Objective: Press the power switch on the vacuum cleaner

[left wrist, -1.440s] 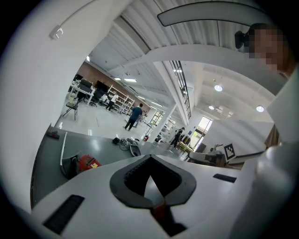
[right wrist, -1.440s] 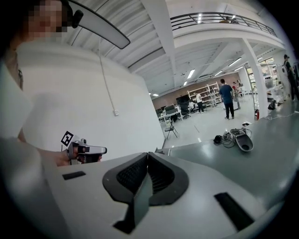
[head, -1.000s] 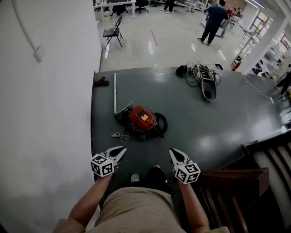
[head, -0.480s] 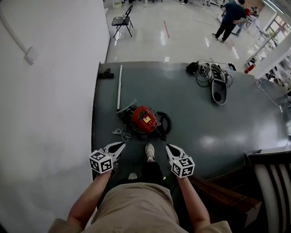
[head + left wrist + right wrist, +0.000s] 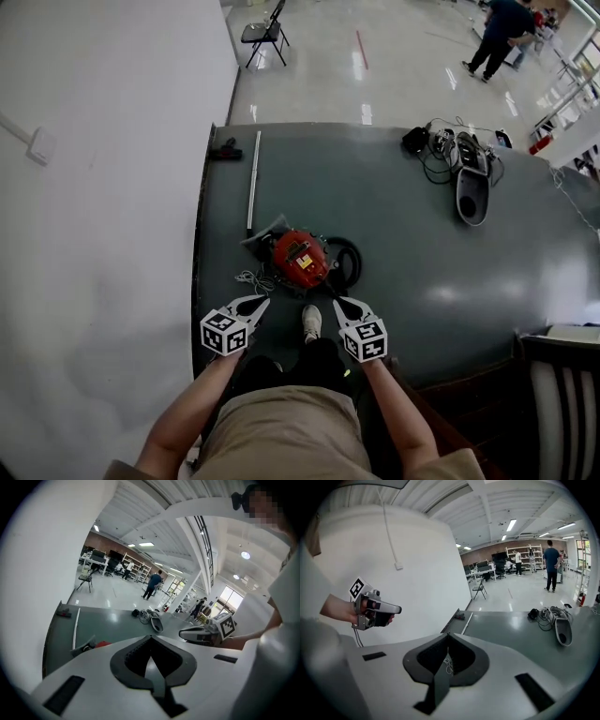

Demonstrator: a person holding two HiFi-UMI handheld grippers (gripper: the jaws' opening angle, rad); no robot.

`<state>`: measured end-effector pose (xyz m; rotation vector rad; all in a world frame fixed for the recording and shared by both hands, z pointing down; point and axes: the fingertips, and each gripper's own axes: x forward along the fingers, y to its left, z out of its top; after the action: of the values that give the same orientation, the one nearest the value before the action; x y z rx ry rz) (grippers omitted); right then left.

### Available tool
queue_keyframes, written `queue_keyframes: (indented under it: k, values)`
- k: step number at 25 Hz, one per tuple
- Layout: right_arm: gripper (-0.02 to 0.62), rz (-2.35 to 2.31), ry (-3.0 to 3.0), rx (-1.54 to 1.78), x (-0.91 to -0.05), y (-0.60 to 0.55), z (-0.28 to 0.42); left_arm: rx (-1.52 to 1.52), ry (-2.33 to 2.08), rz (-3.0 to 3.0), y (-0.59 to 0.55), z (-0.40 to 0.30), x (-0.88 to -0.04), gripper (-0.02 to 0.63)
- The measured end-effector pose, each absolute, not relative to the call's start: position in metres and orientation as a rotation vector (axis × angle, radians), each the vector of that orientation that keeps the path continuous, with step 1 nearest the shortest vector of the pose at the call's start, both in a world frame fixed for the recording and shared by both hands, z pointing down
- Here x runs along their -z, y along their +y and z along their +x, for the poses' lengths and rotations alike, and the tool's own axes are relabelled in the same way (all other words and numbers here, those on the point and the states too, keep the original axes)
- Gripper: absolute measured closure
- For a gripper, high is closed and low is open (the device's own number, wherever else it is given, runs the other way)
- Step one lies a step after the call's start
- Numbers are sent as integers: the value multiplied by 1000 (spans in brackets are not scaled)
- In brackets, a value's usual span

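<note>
The left gripper is low on the left, its claw pinched shut with nothing in it. Just past its tip, on the dark green floor, sits the red vacuum cleaner, near both claws but not touching them. Its switch is too small to pick out. The right gripper is pinched shut and empty too. Far off on the right lies a grey nozzle

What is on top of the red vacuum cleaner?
A yellow label sits on the red top of the vacuum cleaner. No switch can be made out at this size; its underside is hidden.
</note>
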<state>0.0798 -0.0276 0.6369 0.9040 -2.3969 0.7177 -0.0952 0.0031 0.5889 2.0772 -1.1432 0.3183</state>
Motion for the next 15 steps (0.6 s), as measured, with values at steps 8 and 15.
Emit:
queue_keyframes:
  k: [8, 15]
  values:
    - [581, 778, -2303, -673, -717, -84, 70, -419, -1172, 2023, -54, -81, -646, 600]
    - [581, 710, -2211, -626, -794, -131, 47, -608, -1102, 2032, -81, -97, -707, 600]
